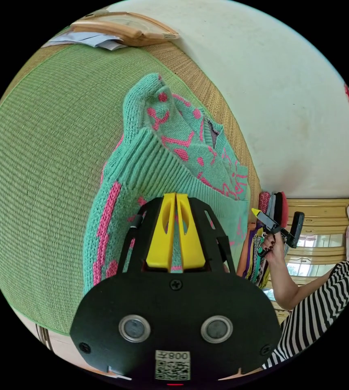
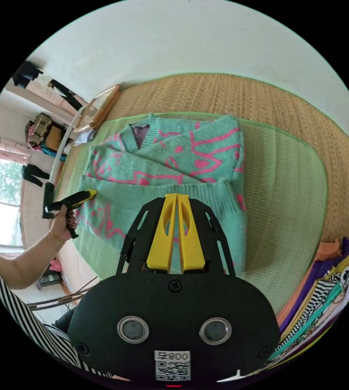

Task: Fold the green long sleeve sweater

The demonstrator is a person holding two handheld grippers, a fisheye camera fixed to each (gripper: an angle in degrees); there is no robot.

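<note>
Green sweater (image 2: pixel 170 162) with pink pattern, partly folded on green mat (image 2: pixel 288 195), left gripper (image 1: pixel 176 199) jaws clenched on its ribbed hem, right gripper (image 2: pixel 176 199) jaws likewise clenched on hem, clothes pile (image 2: pixel 329 284) beside mat.

The left claw (image 1: pixel 176 195) has its black body in front of the lower part of the sweater (image 1: pixel 162 162), so the hem there is hidden. In the right gripper view the right claw (image 2: pixel 176 196) covers the sweater's near edge. The stack of clothes (image 2: pixel 325 292) runs out past the picture's rim. The person's striped sleeve (image 1: pixel 321 304) is cut off too.
</note>
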